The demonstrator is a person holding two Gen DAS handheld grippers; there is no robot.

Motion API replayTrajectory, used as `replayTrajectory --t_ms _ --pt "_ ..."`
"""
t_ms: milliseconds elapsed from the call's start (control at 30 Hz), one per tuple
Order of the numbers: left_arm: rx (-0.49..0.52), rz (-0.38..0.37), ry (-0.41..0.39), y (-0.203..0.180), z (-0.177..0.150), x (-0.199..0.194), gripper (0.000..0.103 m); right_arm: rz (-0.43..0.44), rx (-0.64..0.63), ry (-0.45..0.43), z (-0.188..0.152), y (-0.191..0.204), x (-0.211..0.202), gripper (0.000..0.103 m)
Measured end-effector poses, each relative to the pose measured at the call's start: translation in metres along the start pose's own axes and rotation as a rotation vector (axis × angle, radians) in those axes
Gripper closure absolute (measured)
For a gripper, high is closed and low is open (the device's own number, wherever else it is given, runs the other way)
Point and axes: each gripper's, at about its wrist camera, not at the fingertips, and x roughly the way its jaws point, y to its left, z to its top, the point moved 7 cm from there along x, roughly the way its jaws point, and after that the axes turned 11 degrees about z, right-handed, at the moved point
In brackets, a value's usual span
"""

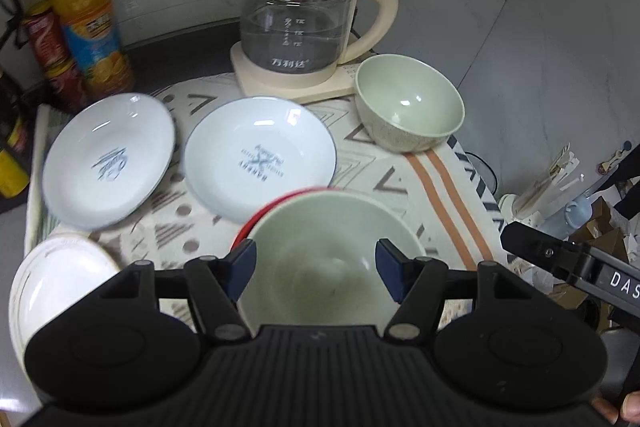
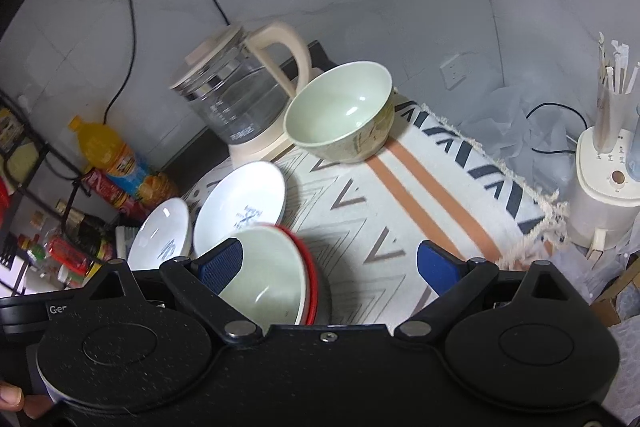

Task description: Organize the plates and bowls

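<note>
Overhead, left gripper (image 1: 316, 259) tilted steeply downward

Pale green bowl (image 1: 332, 259) nested in red (chevron-patterned cloth (image 1: 404, 183)).

Glass kettle (image 1: 298, 23) on cream base, at back of patterned cloth (image 1: 400, 187). Orange juice bottle (image 1: 86, 15) beside red can (image 1: 50, 51), left. White appliance (image 2: 604, 187) far right.

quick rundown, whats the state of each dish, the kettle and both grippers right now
left gripper: open, over the near bowl
right gripper: open, empty
near pale green bowl: upright, nested in a red-rimmed dish
far pale green bowl: upright, empty, alone
two white printed plates: face up, side by side
glass kettle with cream lid: lid on, on its base
</note>
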Motion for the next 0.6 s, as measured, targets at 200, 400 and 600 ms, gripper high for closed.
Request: replayTrajectory --t_ms 200,400,600 --pt "0.042 -0.036 0.024 -0.013 0.036 0.036 0.039 0.035 0.099 -0.002 0.025 -0.011 0.027 0.009" --pt "0.063 -0.066 0.044 -0.023 0.069 0.068 0.039 0.026 0.182 -0.009 0.047 -0.024 0.051 0.009" --pt "0.069 -0.076 0.085 -0.031 0.097 0.102 0.039 -0.009 0.223 -0.009 0.065 -0.035 0.07 0.009"
